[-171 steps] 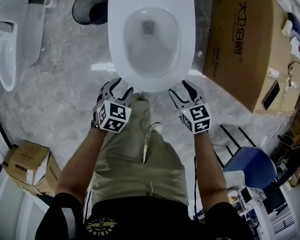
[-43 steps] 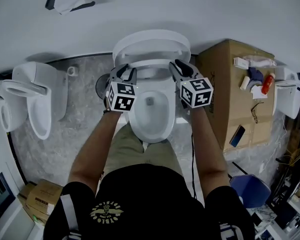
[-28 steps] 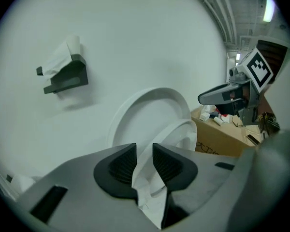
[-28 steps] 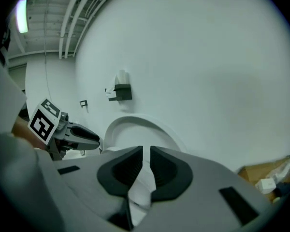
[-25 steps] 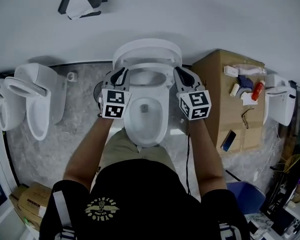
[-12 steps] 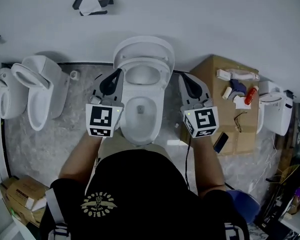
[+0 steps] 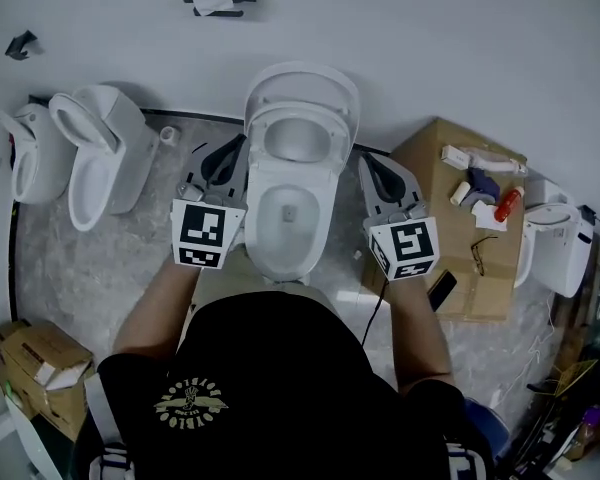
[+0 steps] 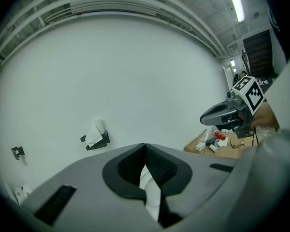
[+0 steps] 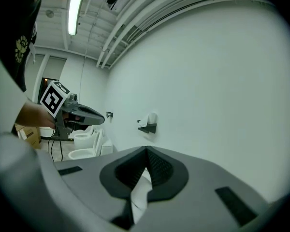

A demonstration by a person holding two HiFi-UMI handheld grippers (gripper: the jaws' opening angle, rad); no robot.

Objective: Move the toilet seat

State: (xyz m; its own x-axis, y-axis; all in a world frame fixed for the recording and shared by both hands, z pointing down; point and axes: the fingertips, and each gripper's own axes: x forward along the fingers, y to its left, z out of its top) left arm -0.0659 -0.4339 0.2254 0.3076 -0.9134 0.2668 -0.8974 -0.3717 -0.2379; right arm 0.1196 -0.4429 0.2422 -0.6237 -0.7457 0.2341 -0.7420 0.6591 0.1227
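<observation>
Shows toilet seat (image 7: 264, 133) tipped up, leaning back on the lid against the wall, above the open bowl (image 7: 285, 218). Puts left gripper (image 7: 227, 158) just left of the bowl and right gripper (image 7: 373, 166) just right of it, both apart from the seat. Reads left pads (image 8: 130, 166) pressed together on nothing; same on the right, pads (image 9: 162, 168) closed, empty. Looks like the lift is done or close to it.

Main risk: a forward drop of the seat and a slam onto the rim, if leaning short of its balance point. Cannot judge the lean from above. No catching it either, with both sets of jaws closed and off the seat, without opening first.

Second: clipping the cardboard box (image 7: 480, 258) just beside the right gripper, knocking off the bottles (image 7: 483, 190) on top or the phone (image 7: 442, 288) near its edge.

Third: snagging the cable (image 7: 377, 313) under the right arm on pulling back. Also nudging the seat on any inward swing.
</observation>
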